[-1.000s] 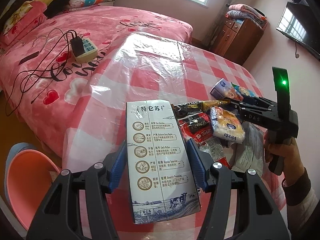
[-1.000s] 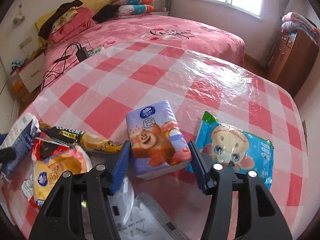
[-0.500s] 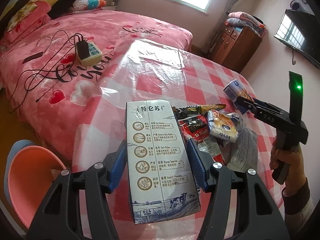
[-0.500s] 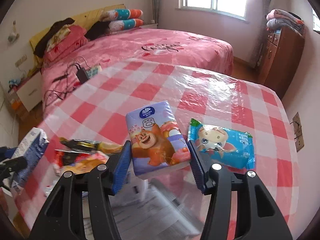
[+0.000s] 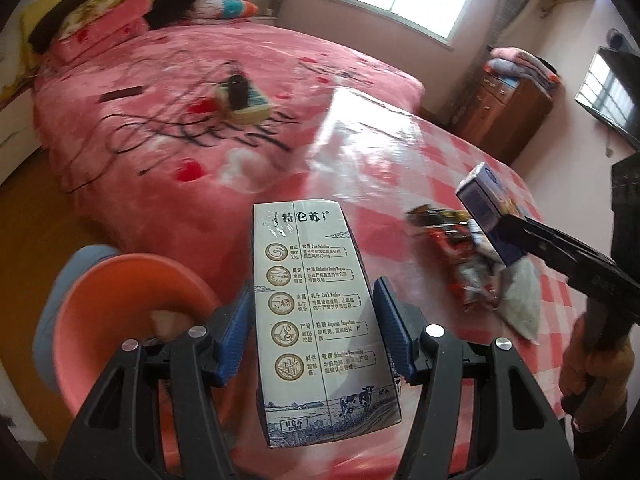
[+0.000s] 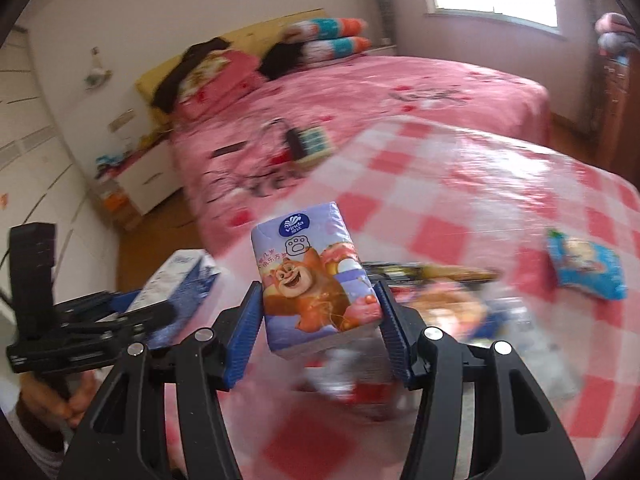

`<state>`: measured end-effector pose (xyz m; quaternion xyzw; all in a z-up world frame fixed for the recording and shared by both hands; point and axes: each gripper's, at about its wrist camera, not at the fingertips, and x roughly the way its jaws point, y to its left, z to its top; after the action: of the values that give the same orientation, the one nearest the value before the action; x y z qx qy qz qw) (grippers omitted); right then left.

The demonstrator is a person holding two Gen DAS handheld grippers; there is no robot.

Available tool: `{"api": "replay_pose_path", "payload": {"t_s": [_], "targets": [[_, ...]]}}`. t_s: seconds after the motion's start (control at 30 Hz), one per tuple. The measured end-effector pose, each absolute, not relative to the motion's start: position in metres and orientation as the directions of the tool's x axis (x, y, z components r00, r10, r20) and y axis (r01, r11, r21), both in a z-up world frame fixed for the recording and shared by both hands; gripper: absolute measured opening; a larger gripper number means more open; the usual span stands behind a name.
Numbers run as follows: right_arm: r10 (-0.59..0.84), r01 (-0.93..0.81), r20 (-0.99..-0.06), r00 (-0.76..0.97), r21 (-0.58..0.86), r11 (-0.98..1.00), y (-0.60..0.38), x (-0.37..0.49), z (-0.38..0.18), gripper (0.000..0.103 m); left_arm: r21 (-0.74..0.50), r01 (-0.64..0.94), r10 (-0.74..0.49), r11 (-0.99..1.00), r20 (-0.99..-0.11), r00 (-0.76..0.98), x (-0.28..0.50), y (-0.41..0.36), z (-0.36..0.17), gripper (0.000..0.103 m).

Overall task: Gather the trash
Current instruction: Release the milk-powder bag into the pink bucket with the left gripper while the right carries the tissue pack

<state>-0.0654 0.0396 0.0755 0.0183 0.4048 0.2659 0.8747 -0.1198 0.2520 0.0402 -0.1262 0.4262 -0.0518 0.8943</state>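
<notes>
Left wrist: left gripper (image 5: 314, 320) clamps milk carton (image 5: 316, 312); right gripper (image 6: 320, 328) clamps tissue pack (image 6: 316, 284) (both airborne).

A table (image 6: 500, 184) under a red-and-white checked cloth with clear plastic over it carries a blurred heap of wrappers (image 5: 472, 268) just ahead and to the right of the left gripper's camera. A blue snack packet (image 6: 586, 264) lies apart, right of the right one.
</notes>
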Motion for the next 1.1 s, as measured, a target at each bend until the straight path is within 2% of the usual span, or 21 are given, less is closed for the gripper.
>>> {"api": "replay_pose_path", "payload": {"t_s": [0.5, 0.57, 0.6, 0.63, 0.67, 0.73, 0.93, 1.0, 1.1], "targets": [[0.585, -0.668, -0.75, 0.308, 0.267, 0.694, 0.21, -0.096, 0.044, 0.057, -0.294, -0.277, -0.072, 0.915, -0.793, 0.605, -0.163, 0.366, -0.007, 0.061], [0.578, -0.691, -0.761, 0.294, 0.248, 0.679, 0.229, -0.099, 0.037, 0.06, -0.28, -0.304, -0.051, 0.911, -0.807, 0.588, -0.164, 0.374, -0.017, 0.065], [0.576, -0.696, -0.767, 0.282, 0.25, 0.673, 0.235, -0.099, 0.033, 0.063, -0.271, -0.324, -0.039, 0.907, -0.817, 0.575, -0.164, 0.379, -0.023, 0.073], [0.579, -0.698, -0.771, 0.266, 0.26, 0.667, 0.24, -0.099, 0.029, 0.071, -0.261, -0.349, -0.021, 0.9, -0.826, 0.563, -0.164, 0.384, -0.029, 0.077], [0.588, -0.695, -0.77, 0.25, 0.28, 0.662, 0.242, -0.098, 0.024, 0.078, -0.257, -0.364, -0.011, 0.895, -0.83, 0.558, -0.166, 0.389, -0.032, 0.078], [0.591, -0.677, -0.765, 0.254, 0.296, 0.674, 0.239, -0.096, 0.02, 0.083, -0.241, -0.394, 0.011, 0.887, -0.841, 0.541, -0.168, 0.398, -0.039, 0.078], [0.602, -0.621, -0.734, 0.314, 0.32, 0.715, 0.205, -0.087, 0.025, 0.085, -0.232, -0.417, 0.033, 0.878, -0.842, 0.538, -0.171, 0.408, -0.043, 0.078], [0.58, -0.611, -0.728, 0.365, 0.283, 0.739, 0.194, -0.088, 0.03, 0.089, -0.229, -0.41, 0.036, 0.883, -0.838, 0.544, -0.17, 0.405, -0.042, 0.078], [0.554, -0.602, -0.721, 0.417, 0.237, 0.762, 0.182, -0.093, 0.034, 0.09, -0.214, -0.391, 0.042, 0.895, -0.832, 0.553, -0.167, 0.398, -0.038, 0.078]]}}
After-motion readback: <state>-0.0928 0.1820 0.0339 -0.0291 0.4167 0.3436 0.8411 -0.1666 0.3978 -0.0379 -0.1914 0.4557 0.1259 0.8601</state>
